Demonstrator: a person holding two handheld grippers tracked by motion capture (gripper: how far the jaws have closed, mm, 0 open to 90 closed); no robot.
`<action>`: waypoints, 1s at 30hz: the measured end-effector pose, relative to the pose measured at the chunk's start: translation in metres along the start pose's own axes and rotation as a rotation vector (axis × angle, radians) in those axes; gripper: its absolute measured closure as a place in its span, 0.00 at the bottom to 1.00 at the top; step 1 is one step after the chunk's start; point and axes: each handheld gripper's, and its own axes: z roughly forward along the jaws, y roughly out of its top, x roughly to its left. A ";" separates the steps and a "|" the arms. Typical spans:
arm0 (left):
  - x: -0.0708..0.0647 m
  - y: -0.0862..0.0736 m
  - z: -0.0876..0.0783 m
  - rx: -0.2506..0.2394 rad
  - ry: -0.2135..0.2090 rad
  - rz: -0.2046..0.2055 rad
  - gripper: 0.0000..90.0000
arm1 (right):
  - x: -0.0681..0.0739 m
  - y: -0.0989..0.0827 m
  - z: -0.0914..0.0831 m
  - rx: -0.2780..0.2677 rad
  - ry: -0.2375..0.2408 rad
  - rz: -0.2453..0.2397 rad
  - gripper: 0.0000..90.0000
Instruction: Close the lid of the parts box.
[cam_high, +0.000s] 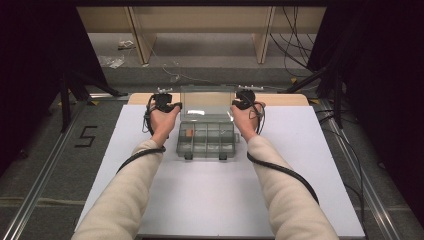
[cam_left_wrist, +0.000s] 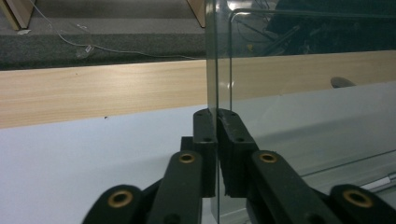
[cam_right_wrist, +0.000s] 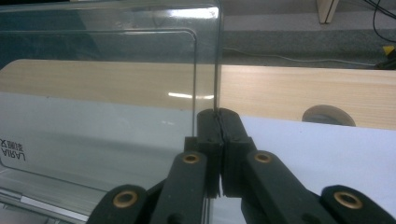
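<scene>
A clear plastic organiser box sits mid-table with its lid standing upright at the back. One compartment at the left holds a small orange piece. My left gripper is at the lid's left edge and my right gripper is at its right edge. In the left gripper view the left gripper is shut on the thin edge of the transparent lid. In the right gripper view the right gripper pinches the other edge of the lid in the same way.
The box rests on a white mat over a wooden table. A round dark fitting sits in the wood strip. Beyond the table lie carpet, loose cables and wooden legs. Dark curtains flank both sides.
</scene>
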 end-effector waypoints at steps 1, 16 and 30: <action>0.000 0.001 0.000 -0.008 0.003 -0.005 0.89 | 0.000 0.000 -0.001 0.000 -0.001 0.003 0.99; 0.003 0.028 -0.007 -0.108 -0.009 0.006 0.73 | 0.000 -0.002 -0.008 -0.023 0.015 -0.013 0.99; -0.001 0.039 -0.010 -0.098 -0.007 0.043 0.87 | 0.000 -0.003 -0.012 -0.026 0.026 -0.027 0.99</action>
